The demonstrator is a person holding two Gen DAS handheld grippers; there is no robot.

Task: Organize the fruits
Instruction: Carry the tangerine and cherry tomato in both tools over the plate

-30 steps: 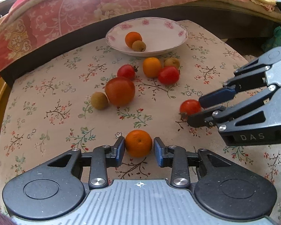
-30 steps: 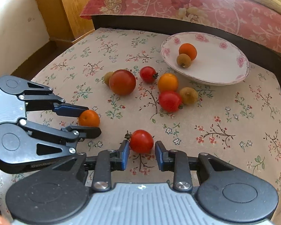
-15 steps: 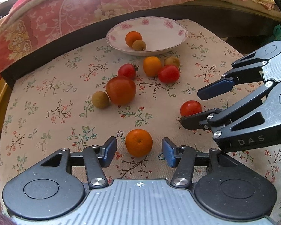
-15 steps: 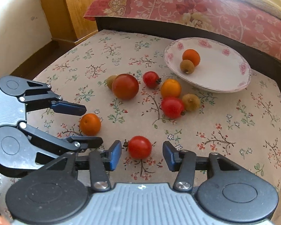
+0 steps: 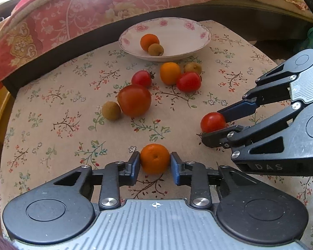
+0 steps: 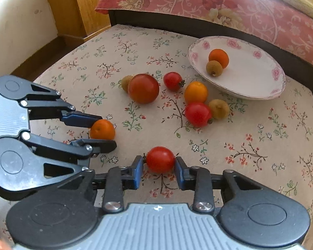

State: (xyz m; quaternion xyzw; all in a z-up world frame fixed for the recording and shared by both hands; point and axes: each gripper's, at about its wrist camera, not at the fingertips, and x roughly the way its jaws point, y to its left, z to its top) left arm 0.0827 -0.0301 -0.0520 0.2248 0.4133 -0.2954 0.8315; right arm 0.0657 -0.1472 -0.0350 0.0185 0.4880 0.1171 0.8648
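A small orange (image 5: 154,161) rests on the flowered cloth between my left gripper's (image 5: 155,163) blue pads, whose jaws are closing and press both its sides. In the right wrist view a red cherry tomato (image 6: 160,159) sits between my right gripper's (image 6: 159,163) pads, which are closing against it too. Each gripper shows from the side in the other's view, the right gripper (image 5: 211,126) and the left gripper (image 6: 106,131). The white rose-rimmed plate (image 5: 189,41) at the back holds an orange (image 5: 149,41) and a brown longan (image 5: 155,49).
Loose fruit lies mid-table: a big tomato (image 5: 134,100), a longan (image 5: 111,110), two cherry tomatoes (image 5: 188,81), an orange (image 5: 170,73) and another longan (image 5: 193,67). A pink floral bedspread (image 5: 94,6) borders the far edge; a wooden cabinet (image 6: 77,4) stands at the left.
Both grippers opened wide around their fruit half a second ago and have closed back onto it. Neither hand has shifted noticeably.
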